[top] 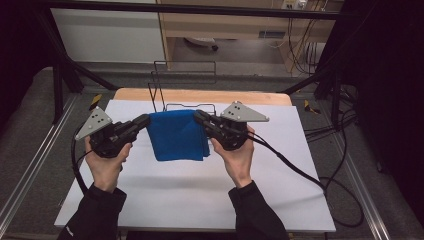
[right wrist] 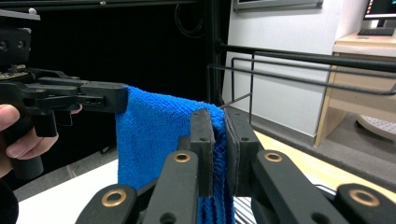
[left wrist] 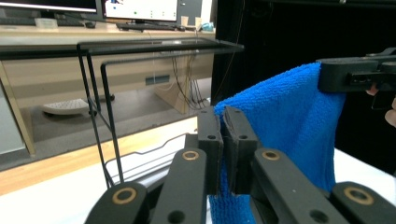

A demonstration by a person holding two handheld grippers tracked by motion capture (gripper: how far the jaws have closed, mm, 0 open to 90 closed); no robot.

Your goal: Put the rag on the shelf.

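The blue towel (top: 178, 135) hangs folded in the air between the two hand-held grippers, above the white sheet (top: 190, 190) that covers the counter (top: 200, 96). The left hand-held gripper (top: 145, 121) is clenched on the towel's upper left corner, and the right hand-held gripper (top: 198, 117) is clenched on its upper right corner, so the top edge runs stretched from one to the other while the rest of the cloth drops down freely, its lower edge just over the sheet. In the left gripper view the two black pads stand close together with the terry cloth (left wrist: 289, 121) pinched between them, and the other hand-held gripper bites the far corner at the upper right of that view. The right gripper view shows the same from the other side: cloth (right wrist: 154, 135) squeezed between its pads, the far corner held by the opposite hand-held gripper. A black wire rack (top: 172, 82) stands at the far edge of the counter, just behind the towel. The person's forearms in dark sleeves (top: 100, 215) come in from the near side
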